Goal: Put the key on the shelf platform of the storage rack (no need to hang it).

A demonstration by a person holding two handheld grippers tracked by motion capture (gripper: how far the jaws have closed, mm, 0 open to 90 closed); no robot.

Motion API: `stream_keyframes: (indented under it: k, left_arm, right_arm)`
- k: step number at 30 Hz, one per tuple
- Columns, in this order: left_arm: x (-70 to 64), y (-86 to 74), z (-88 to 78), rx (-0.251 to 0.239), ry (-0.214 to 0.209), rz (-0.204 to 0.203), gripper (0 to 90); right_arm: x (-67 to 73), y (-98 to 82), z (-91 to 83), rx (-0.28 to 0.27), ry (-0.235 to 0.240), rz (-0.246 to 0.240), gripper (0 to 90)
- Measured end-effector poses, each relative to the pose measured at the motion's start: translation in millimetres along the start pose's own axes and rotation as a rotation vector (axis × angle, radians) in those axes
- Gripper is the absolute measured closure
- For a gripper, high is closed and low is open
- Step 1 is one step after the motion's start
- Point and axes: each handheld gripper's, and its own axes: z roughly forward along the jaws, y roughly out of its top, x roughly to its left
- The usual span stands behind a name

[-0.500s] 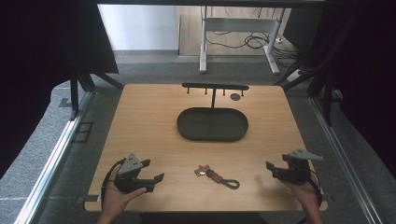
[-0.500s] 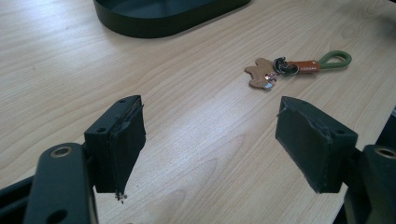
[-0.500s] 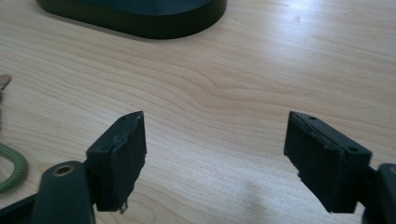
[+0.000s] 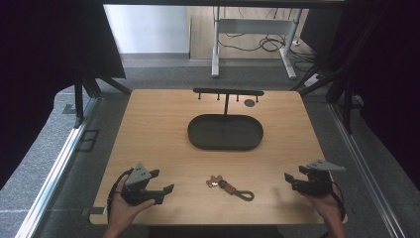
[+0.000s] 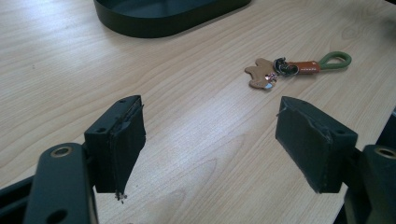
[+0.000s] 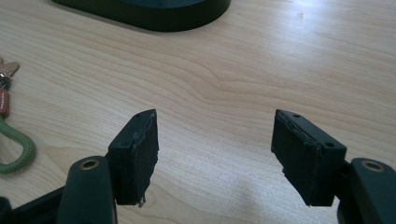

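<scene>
While both grippers sit near the front edge of the table (image 4: 148,119), the keychain (image 4: 229,188) lies flat on the wood between them, well apart from each. It has a small brown tag, a metal ring and a green cord loop.

The left gripper (image 4: 166,182) has its jaws wide open with nothing between them. In the left gripper view the keychain (image 5: 294,68) lies ahead of the jaws and a bit to one side. The right gripper (image 4: 288,179) is wide open too and holds nothing. In the right gripper view the green loop (image 6: 18,149) peeks in at the left edge.

Behind the keychain sits a dark oval tray (image 4: 198,141), and at its back stands a rack (image 4: 228,92) with little pegs.

Things could go wrong here, I think. The keychain is thin and lies flat, so the jaws may scrape the table and push it away and not pick it up. If a gripper grabs only the cord, the tag may swing and slip. If the job is to hang it on a peg, the ring is small and could miss, and the keychain might drop into the tray.
</scene>
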Motion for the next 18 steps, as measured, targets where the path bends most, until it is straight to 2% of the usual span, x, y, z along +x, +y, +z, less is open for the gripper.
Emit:
stream_keyframes:
  k: [11,17,18]
  left_arm:
    - [1.6,-1.0,4.5,0.016,-0.016,-0.011,23.8]
    - [2.2,-1.0,5.0,0.016,-0.029,-0.016,23.2]
    - [1.3,-0.8,5.8,0.019,-0.035,-0.013,23.2]
  right_arm:
    - [-0.1,9.2,-2.7,0.017,0.066,-0.016,35.7]
    - [4.8,23.0,-5.1,0.068,0.107,-0.066,36.4]
    - [9.2,30.5,-6.4,0.086,0.120,-0.090,36.6]
